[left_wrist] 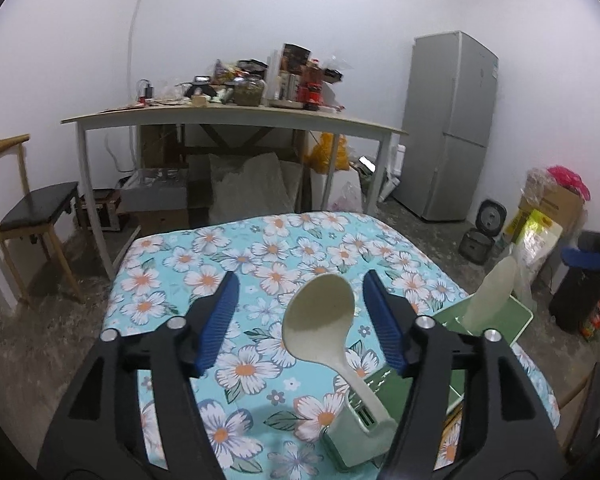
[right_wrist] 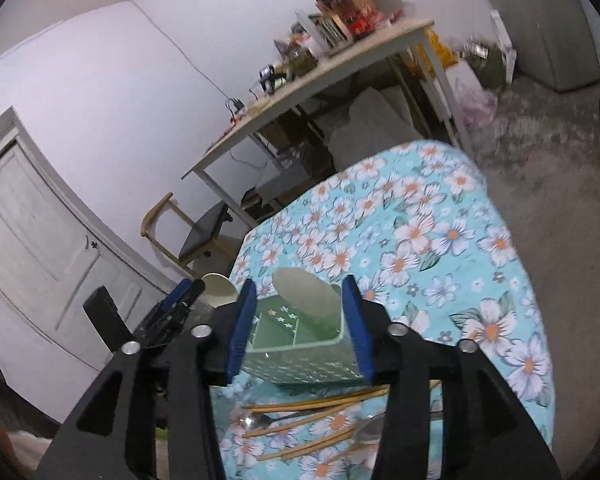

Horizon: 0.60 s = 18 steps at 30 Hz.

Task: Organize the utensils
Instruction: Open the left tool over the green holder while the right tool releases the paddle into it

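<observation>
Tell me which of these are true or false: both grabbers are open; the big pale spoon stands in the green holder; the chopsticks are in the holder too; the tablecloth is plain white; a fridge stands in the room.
1. Both grabbers are open. True: the left gripper and the right gripper both show a gap between their blue pads, pressing on nothing.
2. The pale spoon stands in the green holder. True.
3. The chopsticks are in the holder. False: they lie on the tablecloth beside it, along with a metal spoon.
4. The tablecloth is plain white. False: it is light blue with white flowers.
5. A fridge stands in the room. True.
</observation>
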Tool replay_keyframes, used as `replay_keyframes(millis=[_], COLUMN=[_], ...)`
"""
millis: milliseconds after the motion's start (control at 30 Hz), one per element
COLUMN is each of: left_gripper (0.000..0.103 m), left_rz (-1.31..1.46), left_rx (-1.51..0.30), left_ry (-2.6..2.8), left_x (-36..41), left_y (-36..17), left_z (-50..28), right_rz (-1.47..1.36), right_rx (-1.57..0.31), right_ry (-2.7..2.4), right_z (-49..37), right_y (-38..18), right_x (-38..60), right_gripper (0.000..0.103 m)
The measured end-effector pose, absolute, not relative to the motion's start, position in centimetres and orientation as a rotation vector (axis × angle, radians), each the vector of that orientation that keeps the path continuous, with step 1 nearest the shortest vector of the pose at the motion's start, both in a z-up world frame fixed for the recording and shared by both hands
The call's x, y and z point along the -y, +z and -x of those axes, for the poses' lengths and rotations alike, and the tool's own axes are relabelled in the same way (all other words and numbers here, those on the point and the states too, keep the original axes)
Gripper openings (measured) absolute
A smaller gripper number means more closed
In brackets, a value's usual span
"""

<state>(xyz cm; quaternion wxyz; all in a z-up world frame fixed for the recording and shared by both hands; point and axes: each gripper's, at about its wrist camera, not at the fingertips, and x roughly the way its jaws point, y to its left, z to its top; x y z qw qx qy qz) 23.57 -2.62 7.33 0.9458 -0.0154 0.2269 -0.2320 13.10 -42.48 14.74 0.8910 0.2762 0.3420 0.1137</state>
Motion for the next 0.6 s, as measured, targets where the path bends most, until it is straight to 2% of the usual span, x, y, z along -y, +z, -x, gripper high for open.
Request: replay_keyframes(millis=[67, 233, 367, 600], left_gripper=[0.066, 0.07, 0.071, 0.073], left_rz=[0.055, 0.113, 0.109, 0.157], left_rx=[-0.463, -0.495, -0.56, -0.804], left_ry=[-0.467, -0.449, -0.445, -0.436], left_x=[1.9, 0.0, -0.6, -2.2], left_y=[7.6, 7.4, 5.8, -0.3], left_z=[-22.8, -20.6, -19.2, -17.3], right_rz=[-0.543, -0.464, -0.486, -0.536], right_rx=[-0.704, -0.749, -0.826, -1.032], right_ry=[0.23, 0.221, 0.245, 0.204], right_z=[-11.7, -8.7, -7.2, -5.1], right_y=[14.7, 13.2, 9.8, 2.5], right_x=[42.2, 40.4, 38.6, 35.9], right_gripper=[0.059, 0.069, 0.071, 0.071])
